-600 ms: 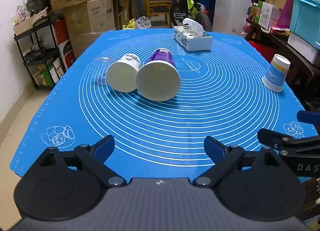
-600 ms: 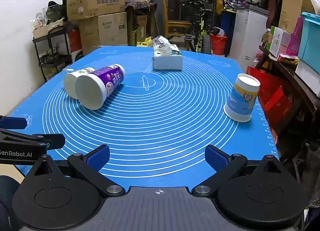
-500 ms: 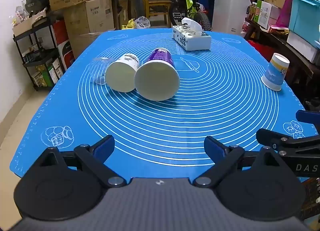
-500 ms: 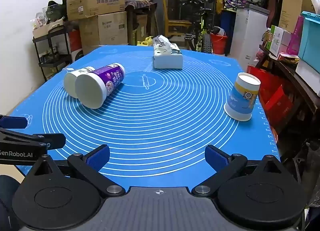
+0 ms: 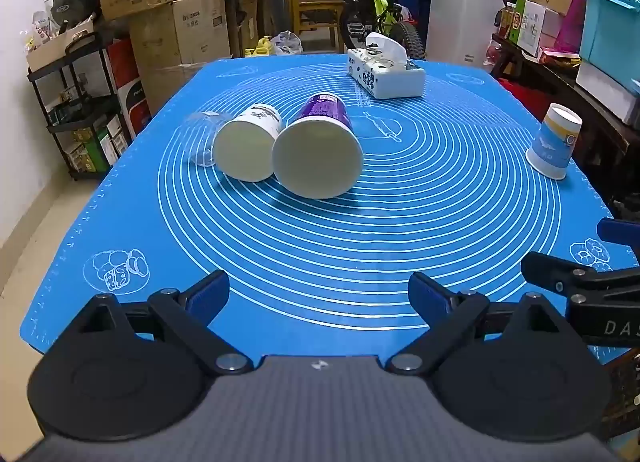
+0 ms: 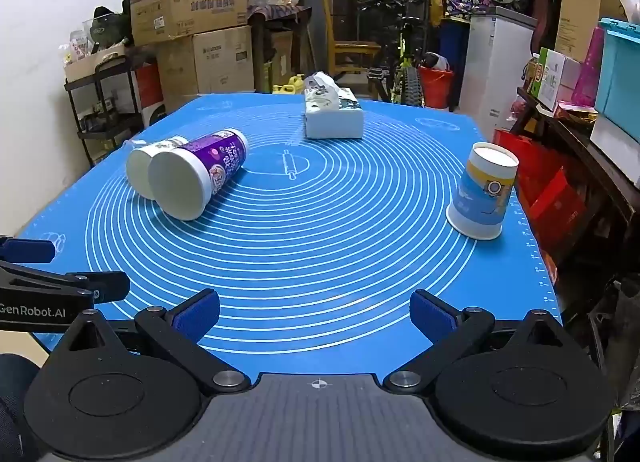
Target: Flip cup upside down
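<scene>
mat (image 5: 400,229): showing blue with white concentric rings
tall cup (image 5: 324,117): showing purple
right cup (image 6: 482,191): wearing blue and yellow bands
tissue box (image 6: 334,119): showing white with dark print
pads (image 6: 198,316): showing blue

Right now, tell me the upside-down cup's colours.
Cup: light blue with a yellow band and white rims; clearest in the right wrist view.

In the left wrist view the scene slides slightly: the purple cup (image 5: 318,145) and the white cup (image 5: 247,149) lying beside it sit a touch further left in frame than 0.6 s ago, and the upside-down blue-and-yellow paper cup (image 5: 553,141) likewise. In the right wrist view that paper cup (image 6: 482,190) sits marginally lower. The cups' places on the blue mat (image 5: 400,229) are unchanged
</scene>
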The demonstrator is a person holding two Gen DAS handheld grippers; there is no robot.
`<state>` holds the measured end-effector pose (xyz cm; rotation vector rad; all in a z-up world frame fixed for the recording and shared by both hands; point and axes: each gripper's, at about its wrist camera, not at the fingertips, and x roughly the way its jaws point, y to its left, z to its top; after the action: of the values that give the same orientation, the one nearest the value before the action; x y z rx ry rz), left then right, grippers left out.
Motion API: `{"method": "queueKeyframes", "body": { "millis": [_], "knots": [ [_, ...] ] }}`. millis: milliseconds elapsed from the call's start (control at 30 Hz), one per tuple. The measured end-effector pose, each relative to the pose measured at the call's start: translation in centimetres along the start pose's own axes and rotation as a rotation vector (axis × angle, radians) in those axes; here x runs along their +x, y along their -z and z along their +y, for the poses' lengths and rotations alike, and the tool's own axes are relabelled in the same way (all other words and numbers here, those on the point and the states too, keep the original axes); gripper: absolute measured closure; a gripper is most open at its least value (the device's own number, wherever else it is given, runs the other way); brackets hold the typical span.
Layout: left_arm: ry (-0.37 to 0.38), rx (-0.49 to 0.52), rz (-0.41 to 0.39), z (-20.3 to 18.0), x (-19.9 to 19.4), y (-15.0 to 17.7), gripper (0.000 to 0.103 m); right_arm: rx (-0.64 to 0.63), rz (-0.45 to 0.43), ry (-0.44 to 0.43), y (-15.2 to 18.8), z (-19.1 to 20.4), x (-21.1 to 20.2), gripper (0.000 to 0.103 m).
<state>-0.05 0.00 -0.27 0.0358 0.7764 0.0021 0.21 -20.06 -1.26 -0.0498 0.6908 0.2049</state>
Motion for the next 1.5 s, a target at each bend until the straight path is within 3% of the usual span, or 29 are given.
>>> {"method": "queueKeyframes", "body": {
  "millis": [1500],
  "knots": [
    [-0.002, 0.015, -0.006, -0.29, -0.27, -0.03, 0.008, 0.007, -0.003, -0.002, 0.16, 0.05, -0.27, 0.002]
  ]
}}
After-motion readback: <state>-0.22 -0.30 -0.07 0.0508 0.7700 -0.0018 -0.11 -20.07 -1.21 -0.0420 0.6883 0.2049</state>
